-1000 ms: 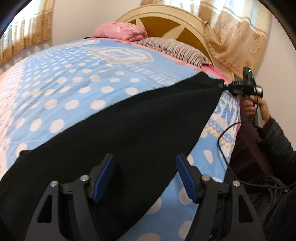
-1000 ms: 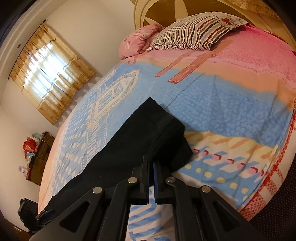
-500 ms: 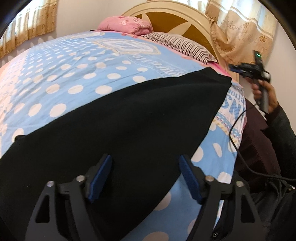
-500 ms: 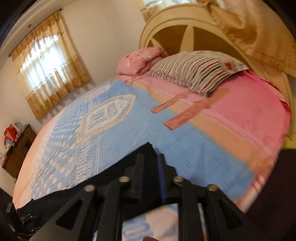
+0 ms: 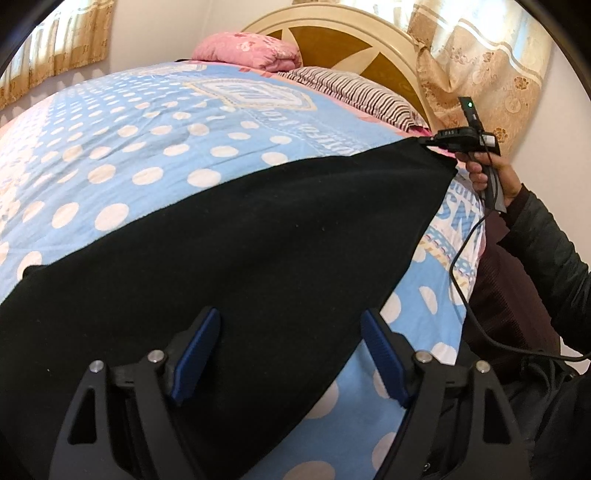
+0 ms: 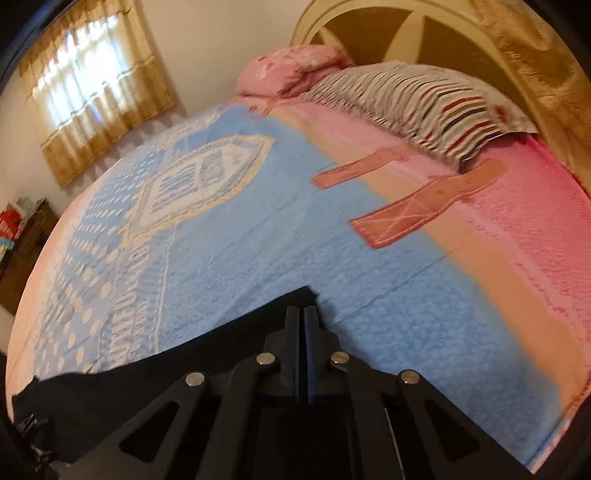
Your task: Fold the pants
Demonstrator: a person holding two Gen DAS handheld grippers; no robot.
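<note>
A blue polka-dot bedspread (image 5: 155,147) is covering the bed ahead of me. A pink pillow (image 5: 247,50) and a striped pillow (image 5: 354,92) are lying against the cream headboard (image 5: 354,40), with gold curtains (image 6: 96,96) hanging over the window.

1. Bed (image 6: 258,258) with a blue polka-dot and pink bedspread (image 5: 147,147).
2. Arched cream-and-brown headboard (image 5: 332,40) against a pale wall (image 6: 221,33).
3. Pink pillow (image 5: 247,50) beside a striped pillow (image 6: 417,99).
4. Gold-patterned curtains (image 6: 96,92), daylight glowing through the window.
5. Dark wooden cabinet (image 6: 22,254) in the far corner.
</note>
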